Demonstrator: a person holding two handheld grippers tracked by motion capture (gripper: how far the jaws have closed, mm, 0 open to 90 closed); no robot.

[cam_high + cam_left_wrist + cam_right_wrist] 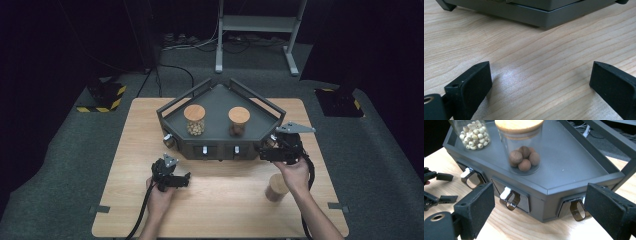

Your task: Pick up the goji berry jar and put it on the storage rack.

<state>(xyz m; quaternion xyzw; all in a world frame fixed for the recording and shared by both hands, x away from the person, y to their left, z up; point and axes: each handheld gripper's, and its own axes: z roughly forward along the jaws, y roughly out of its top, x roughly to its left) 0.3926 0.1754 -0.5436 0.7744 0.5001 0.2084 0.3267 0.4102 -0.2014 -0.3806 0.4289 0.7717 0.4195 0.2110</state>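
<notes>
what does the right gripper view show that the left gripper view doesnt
Right gripper view: two lidded jars on the grey tray, the nearer jar of brown balls, the farther jar of pale beads, plus the drawer handles along the tray's front. Left gripper view: a bare stretch of wooden table. Both: open black jaws, table, tray.

A wooden table (220, 200) stands on grey carpet (380, 165), a white metal frame (260, 25) behind in darkness.

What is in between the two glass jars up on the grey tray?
Nothing. In the high view, the jar of pale beads and the jar of brown balls stand apart on the tray, with bare grey tray floor between them.
</notes>
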